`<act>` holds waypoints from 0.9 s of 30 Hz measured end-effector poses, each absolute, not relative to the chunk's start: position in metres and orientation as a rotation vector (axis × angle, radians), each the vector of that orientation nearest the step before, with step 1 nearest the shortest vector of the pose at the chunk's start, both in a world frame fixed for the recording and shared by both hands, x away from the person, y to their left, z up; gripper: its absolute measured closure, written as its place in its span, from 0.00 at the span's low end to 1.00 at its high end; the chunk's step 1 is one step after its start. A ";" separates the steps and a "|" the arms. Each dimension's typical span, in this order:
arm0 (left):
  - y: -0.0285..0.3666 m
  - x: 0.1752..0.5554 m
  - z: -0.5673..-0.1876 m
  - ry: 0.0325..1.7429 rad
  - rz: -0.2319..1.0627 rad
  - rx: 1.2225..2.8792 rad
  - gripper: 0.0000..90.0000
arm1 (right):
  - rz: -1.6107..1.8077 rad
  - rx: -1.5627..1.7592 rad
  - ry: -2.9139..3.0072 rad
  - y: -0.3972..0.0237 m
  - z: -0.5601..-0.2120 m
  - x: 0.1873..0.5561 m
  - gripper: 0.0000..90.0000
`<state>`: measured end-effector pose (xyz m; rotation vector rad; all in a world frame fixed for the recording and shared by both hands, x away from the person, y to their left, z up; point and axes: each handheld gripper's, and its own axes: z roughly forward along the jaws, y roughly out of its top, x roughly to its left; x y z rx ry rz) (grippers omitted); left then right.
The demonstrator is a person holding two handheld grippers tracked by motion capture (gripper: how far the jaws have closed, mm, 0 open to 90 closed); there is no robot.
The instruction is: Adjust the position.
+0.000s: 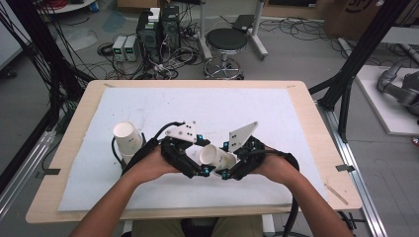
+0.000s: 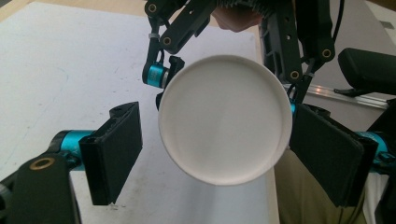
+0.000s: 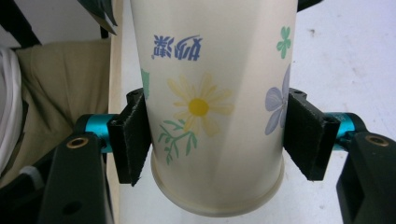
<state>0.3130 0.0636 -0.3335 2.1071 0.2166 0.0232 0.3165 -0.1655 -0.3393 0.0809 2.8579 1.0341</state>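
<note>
A white paper cup [image 1: 216, 157] printed with flowers lies tilted on its side in the air between my two hands, just above the white sheet. My right gripper [image 1: 230, 168] is shut on it; in the right gripper view both pads press the cup's [image 3: 215, 93] sides, with the right gripper [image 3: 217, 140] near one end. The cup's round end [image 2: 224, 119] faces my left gripper [image 2: 219, 156], whose jaws stand either side of it. The left pad [image 2: 114, 151] is a little apart from the cup, so the left gripper [image 1: 197, 165] is open.
More white cups [image 1: 127, 138] stand stacked at the left of the white sheet [image 1: 197, 106], close to my left forearm. The wooden table [image 1: 306, 113] rims the sheet. A black stool [image 1: 225, 42] and cables lie beyond the far edge.
</note>
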 end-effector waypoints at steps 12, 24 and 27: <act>0.061 0.314 -0.337 0.198 -0.017 2.148 0.28 | 0.891 0.036 2.910 -0.155 -0.339 0.316 0.35; 0.058 0.313 -0.339 0.166 -0.017 2.178 0.39 | 0.823 0.031 2.947 -0.150 -0.340 0.314 0.35; 0.059 0.312 -0.338 0.155 0.000 2.176 0.41 | 0.821 0.027 2.950 -0.150 -0.340 0.314 0.34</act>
